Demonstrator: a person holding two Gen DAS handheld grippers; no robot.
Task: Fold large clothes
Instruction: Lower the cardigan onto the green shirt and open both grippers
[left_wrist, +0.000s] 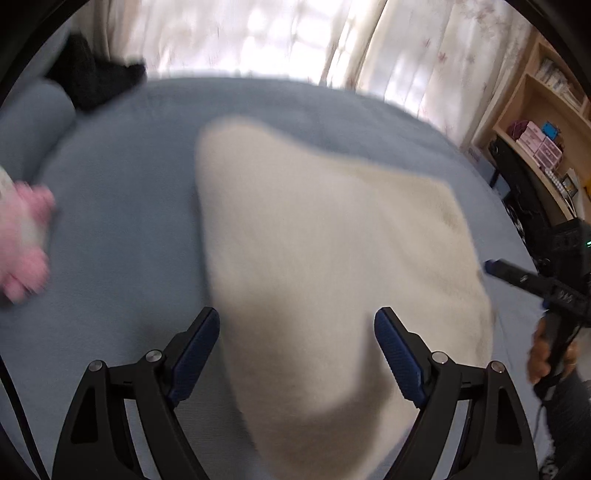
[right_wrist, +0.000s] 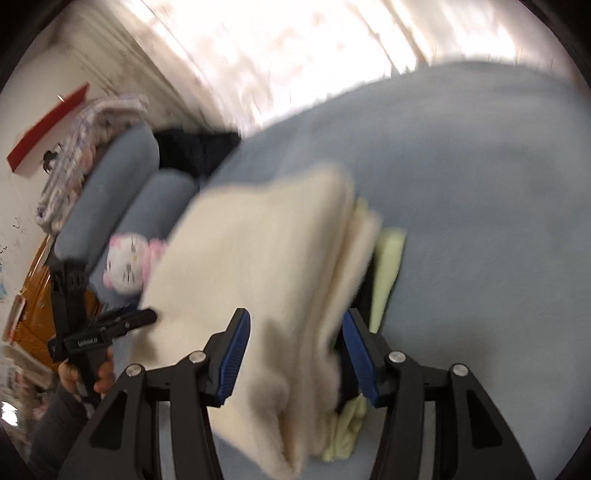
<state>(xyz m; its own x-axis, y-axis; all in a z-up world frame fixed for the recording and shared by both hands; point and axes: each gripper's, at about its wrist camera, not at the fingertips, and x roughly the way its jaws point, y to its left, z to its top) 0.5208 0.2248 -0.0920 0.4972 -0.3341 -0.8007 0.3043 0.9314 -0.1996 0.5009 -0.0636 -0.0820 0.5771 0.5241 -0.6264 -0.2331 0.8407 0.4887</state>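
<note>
Cream fleece garment (left_wrist: 332, 258) is lying folded on the blue bed (left_wrist: 122, 221), over a pale green piece (right_wrist: 388, 258). We are holding our left tool (left_wrist: 297, 325) wide apart above it, gripping nothing. Our right tool (right_wrist: 295, 332) is straddling the fleece edge, pads not pressing.

Folded garment (left_wrist: 332, 258) lies on the bed (left_wrist: 129, 221), on top of a second folded cloth (right_wrist: 388, 258) that sticks out at its right side in the right wrist view. Plush toy (right_wrist: 125, 266) sits left of the garment, against the pillows (right_wrist: 122, 192) at the bed's left end; dark clothing (left_wrist: 92, 77) behind pillows near curtains (left_wrist: 258, 37). Shelf unit (left_wrist: 535, 129) stands off the bed's far right.
</note>
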